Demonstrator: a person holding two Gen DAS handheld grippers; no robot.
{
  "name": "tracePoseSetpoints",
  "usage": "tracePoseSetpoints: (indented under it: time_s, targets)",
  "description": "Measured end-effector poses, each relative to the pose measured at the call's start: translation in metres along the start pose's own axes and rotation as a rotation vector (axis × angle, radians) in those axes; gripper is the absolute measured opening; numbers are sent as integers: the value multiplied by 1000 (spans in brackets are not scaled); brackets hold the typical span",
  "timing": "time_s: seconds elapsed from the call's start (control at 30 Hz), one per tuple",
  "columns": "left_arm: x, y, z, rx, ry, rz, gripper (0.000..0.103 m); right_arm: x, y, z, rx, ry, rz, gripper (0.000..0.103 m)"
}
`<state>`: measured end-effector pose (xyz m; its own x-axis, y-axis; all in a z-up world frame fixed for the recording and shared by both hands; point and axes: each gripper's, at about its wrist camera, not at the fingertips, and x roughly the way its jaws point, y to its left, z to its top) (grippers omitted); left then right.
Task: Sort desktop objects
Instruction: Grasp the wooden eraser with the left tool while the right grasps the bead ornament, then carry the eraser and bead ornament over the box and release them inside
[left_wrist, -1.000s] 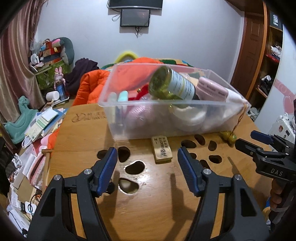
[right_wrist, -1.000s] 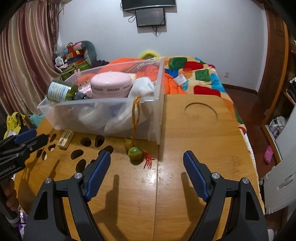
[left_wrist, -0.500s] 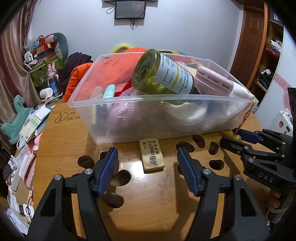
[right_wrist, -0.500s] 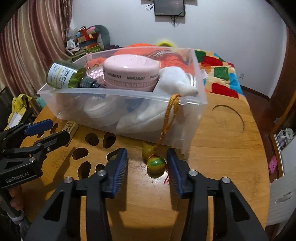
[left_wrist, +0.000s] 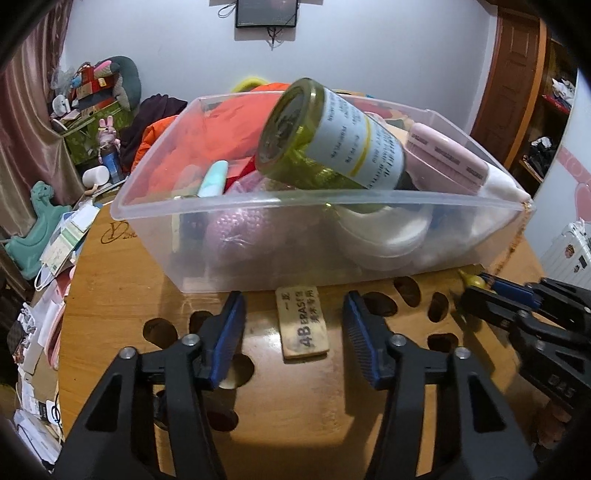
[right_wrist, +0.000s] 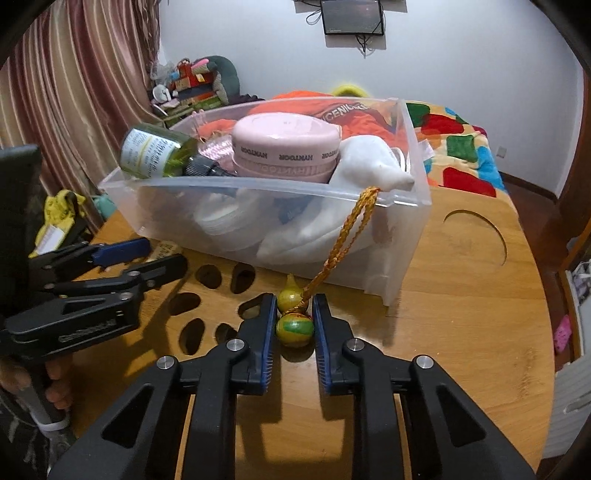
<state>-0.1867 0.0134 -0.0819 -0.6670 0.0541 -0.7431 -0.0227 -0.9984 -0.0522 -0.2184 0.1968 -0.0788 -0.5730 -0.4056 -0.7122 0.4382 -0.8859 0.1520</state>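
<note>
A tan 4B eraser lies flat on the round wooden table, just in front of a clear plastic bin. My left gripper straddles the eraser with its jaws closing; gaps show on both sides, so the pads are off it. My right gripper is shut on a green-yellow gourd charm resting on the table. The charm's orange cord runs up over the bin's rim. The bin holds a green bottle, a pink round case and white cloth.
Oval cut-out holes pierce the tabletop between the two grippers. A bed with a colourful blanket stands behind the table. Papers and clutter pile beyond the table's left edge. Bare wood lies right of the bin.
My right gripper's jaws have come together on the gourd charm. My left gripper has moved forward over the eraser, and its jaws have narrowed around it.
</note>
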Motion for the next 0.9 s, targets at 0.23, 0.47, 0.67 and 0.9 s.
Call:
tracePoseSetpoints:
  time_s: [0.23,0.47,0.67,0.9]
  targets:
    - [-1,-5,-1,43,-1,16,24,-25,1,7,22,-65,77,18]
    - [-7,-11,-8,53,-7,-1,23,-47,-1,15,43,-121,121,18]
    - [-26,-7,-11,36,-43,-21,23,-55,-3,19,47,-141,114,18]
    - [-53,1,-6,24,-107,-35,23,-63,-5,27,37,-167,118,18]
